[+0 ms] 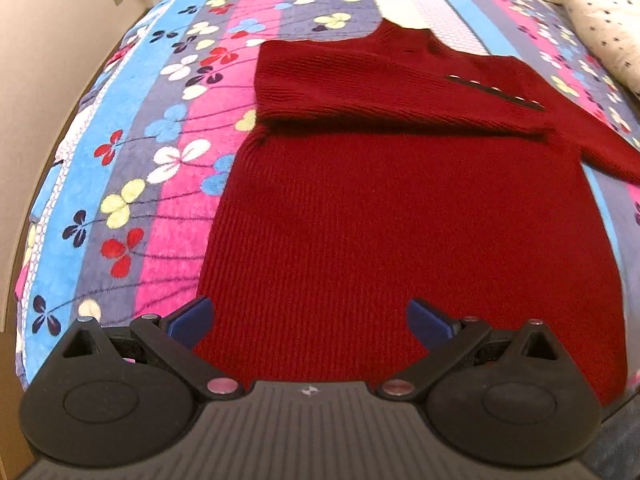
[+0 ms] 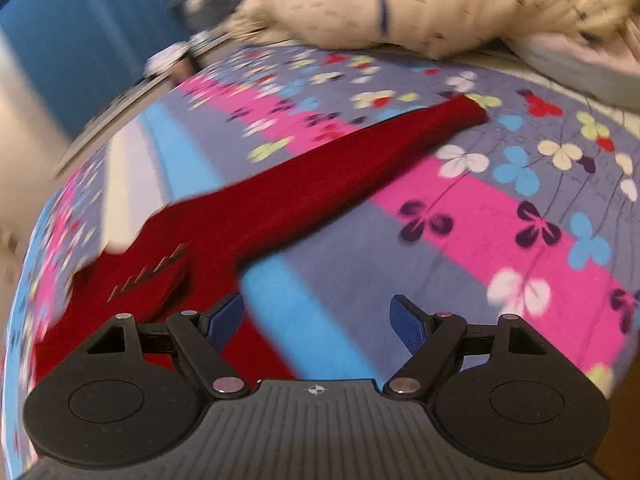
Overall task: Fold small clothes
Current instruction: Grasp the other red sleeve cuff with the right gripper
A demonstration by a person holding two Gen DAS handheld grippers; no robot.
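A dark red knitted sweater (image 1: 400, 208) lies flat on the flowered bedspread (image 1: 132, 132). One sleeve is folded across its chest; a dark strip with small studs (image 1: 496, 92) shows on it. My left gripper (image 1: 310, 320) hovers open over the sweater's lower body, blue pads wide apart, nothing between them. In the right wrist view the other sleeve (image 2: 340, 172) stretches out straight toward the far right, its cuff (image 2: 468, 114) near the pillow. My right gripper (image 2: 318, 320) stands open above the bedspread beside the sweater's side edge, its left pad over red knit.
A cream pillow with dark specks (image 2: 420, 4) lies at the head of the bed, seen also as a pillow (image 1: 600, 12) at the top right. The bed's left edge and a beige wall (image 1: 48, 40) are close. A blue surface (image 2: 80, 32) stands beyond the bed.
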